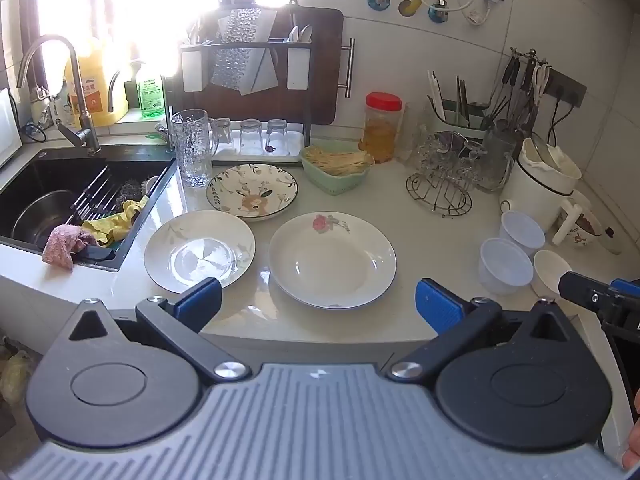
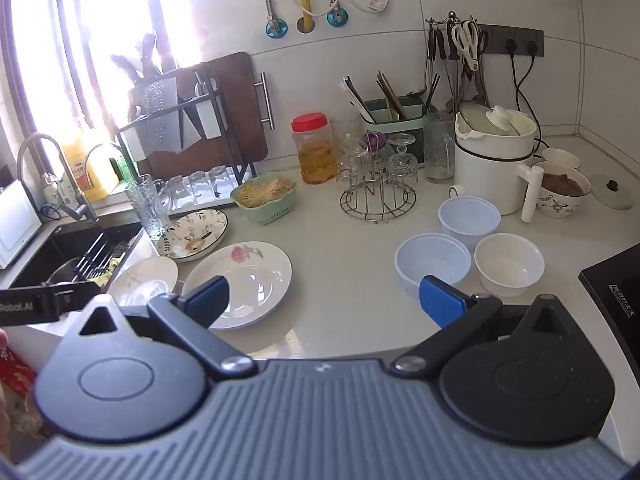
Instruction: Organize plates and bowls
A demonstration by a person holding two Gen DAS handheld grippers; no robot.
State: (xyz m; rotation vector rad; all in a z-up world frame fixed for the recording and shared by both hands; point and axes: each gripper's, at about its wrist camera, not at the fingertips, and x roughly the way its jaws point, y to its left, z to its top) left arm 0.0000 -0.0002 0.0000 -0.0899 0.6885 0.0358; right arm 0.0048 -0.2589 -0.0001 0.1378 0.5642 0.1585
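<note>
Three plates lie on the white counter: a rose-print plate, a leaf-print plate to its left by the sink, and a deer-print plate behind them. Three small bowls stand at the right: two translucent ones and a white one; they also show in the left wrist view. My left gripper is open and empty, just before the rose plate. My right gripper is open and empty, between the plates and the bowls.
A black sink with cloths and a faucet is at the left. A tall glass mug, a green basket, a red-lidded jar, a wire glass rack, a white electric pot and a dark cooktop ring the counter.
</note>
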